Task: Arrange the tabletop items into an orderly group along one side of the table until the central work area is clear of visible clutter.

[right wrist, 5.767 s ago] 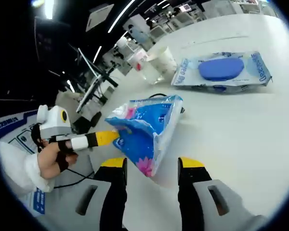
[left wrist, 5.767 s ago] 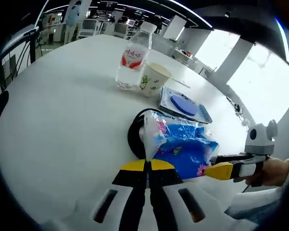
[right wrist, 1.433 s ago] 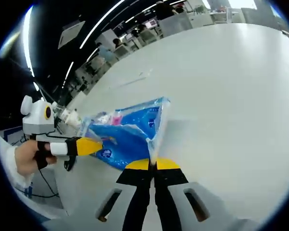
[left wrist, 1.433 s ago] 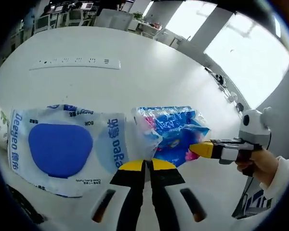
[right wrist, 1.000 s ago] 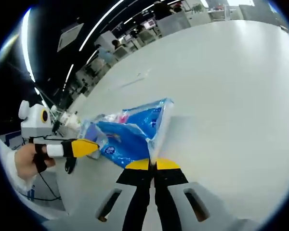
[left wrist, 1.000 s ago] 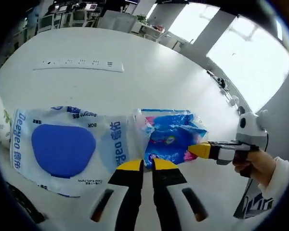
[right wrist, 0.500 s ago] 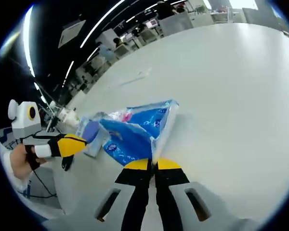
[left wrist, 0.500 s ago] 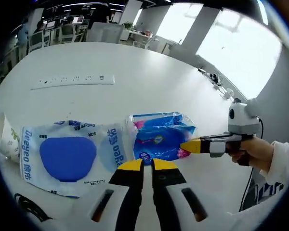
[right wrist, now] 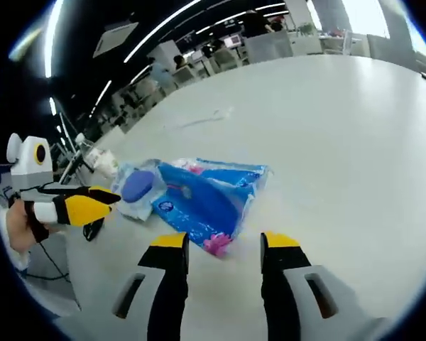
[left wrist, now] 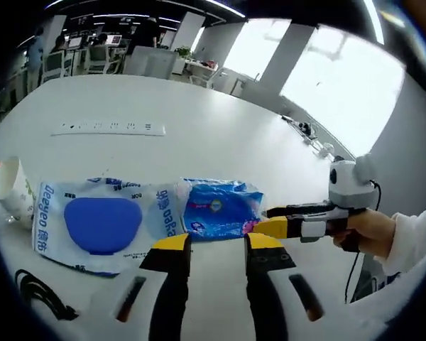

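A blue tissue pack [left wrist: 216, 209] lies flat on the white table [left wrist: 220, 135], its left edge against a white wet-wipes pack [left wrist: 99, 224] with a blue lid. My left gripper [left wrist: 216, 243] is open just short of the tissue pack and holds nothing. The right gripper [left wrist: 287, 222], held by a hand [left wrist: 366, 231], reaches in from the right beside the pack. In the right gripper view the tissue pack [right wrist: 206, 195] lies ahead of my open right gripper [right wrist: 224, 241], with the wipes pack [right wrist: 136, 188] behind it and the left gripper [right wrist: 78, 207] at the left.
A paper cup [left wrist: 11, 188] stands left of the wipes pack. A white power strip [left wrist: 106, 128] lies farther back on the table. A black cable [left wrist: 39, 295] curls near the table's near-left edge. Office desks and chairs fill the background.
Both grippers have opened and let go of the tissue pack, which now rests flat beside the wipes pack. Both have drawn back a little.
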